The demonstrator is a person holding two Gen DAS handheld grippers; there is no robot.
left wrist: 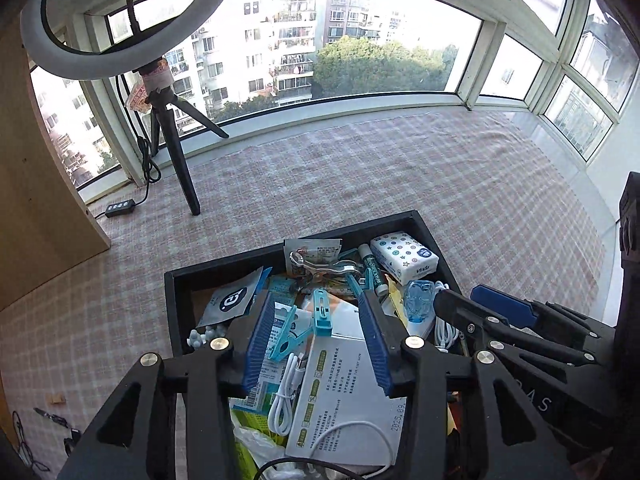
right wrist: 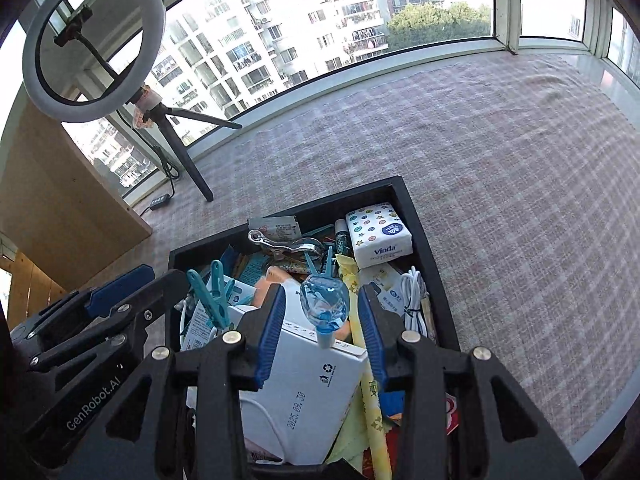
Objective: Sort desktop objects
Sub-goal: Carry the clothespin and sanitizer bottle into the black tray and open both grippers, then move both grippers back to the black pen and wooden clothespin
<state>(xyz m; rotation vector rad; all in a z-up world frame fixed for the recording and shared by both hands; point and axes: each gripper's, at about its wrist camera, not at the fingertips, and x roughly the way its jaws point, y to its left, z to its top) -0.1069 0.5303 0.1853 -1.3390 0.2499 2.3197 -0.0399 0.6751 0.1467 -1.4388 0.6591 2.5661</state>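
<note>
We see left gripper (left wrist: 316,344) at lower centre, jaws apart over crowded black tray (left wrist: 294,246); teal clip (left wrist: 321,312), white cable (left wrist: 286,396) between pads, untouched. Ring light (left wrist: 80,54) upper left.

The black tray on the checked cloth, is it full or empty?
Full. The black tray is heaped with a tissue pack, a metal clip, turquoise pegs, white cables and a white box.
</note>
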